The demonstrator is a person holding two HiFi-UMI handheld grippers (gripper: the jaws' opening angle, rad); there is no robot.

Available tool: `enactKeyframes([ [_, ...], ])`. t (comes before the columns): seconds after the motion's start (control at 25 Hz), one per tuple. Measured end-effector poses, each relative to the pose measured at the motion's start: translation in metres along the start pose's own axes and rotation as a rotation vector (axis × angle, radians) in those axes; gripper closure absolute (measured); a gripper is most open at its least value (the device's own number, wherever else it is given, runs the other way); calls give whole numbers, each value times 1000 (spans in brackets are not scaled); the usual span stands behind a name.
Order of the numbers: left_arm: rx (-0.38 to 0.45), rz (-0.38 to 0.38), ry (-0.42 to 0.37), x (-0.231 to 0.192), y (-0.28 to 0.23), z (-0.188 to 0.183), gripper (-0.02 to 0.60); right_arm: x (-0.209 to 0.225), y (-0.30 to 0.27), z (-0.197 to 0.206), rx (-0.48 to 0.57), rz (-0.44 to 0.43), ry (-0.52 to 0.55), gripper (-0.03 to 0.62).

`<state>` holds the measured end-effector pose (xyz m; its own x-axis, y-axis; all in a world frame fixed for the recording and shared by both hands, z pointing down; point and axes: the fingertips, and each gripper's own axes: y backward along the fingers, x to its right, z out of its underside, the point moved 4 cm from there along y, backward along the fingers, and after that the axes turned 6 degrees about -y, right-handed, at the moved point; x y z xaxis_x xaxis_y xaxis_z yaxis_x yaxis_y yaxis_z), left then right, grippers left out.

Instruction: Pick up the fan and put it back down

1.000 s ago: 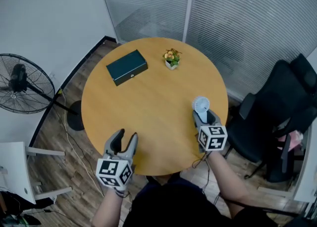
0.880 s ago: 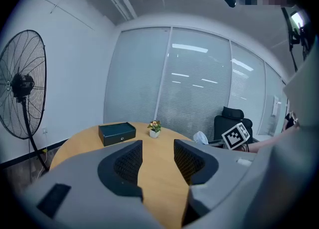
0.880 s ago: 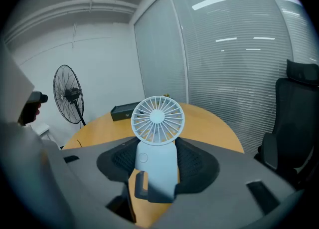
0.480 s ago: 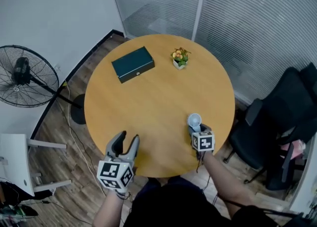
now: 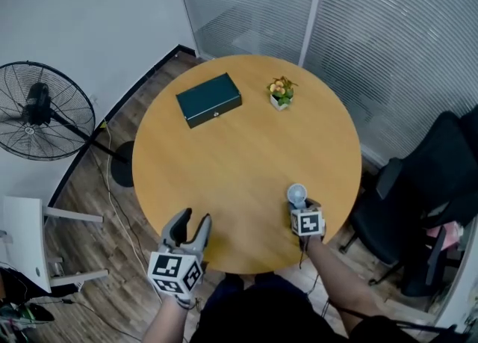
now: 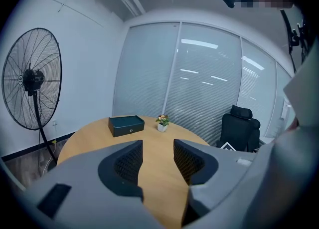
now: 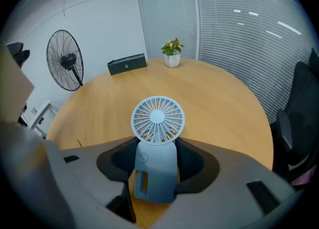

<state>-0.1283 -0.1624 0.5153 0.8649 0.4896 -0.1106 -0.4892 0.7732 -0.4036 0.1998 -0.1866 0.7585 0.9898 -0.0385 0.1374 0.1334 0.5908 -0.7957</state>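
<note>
Right tool (image 7: 157,159) clamped on fan (image 7: 157,118) body, head upright so it can stand | fan at bench (image 5: 224,155) near-right edge, base touching or just above, cannot tell | left tool (image 6: 157,160) jaws apart, empty, idle at near edge

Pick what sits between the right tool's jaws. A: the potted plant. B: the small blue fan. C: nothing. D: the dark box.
B: in the right gripper view the right tool is closed on the small blue fan; the dark box and potted plant stand far across the table.
</note>
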Motion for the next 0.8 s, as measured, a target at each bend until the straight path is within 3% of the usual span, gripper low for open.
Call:
enactKeyframes([
  [0.24,-3,8,9,2,0,0,390,3,-5,13,-51,0,-43,368],
  [0.48,19,9,-7,1,2,-4,390,6,5,10,-27,1,-39,339],
  [0.8,71,16,-26,-3,12,-23,390,7,61,-30,158,-15,-100,344],
])
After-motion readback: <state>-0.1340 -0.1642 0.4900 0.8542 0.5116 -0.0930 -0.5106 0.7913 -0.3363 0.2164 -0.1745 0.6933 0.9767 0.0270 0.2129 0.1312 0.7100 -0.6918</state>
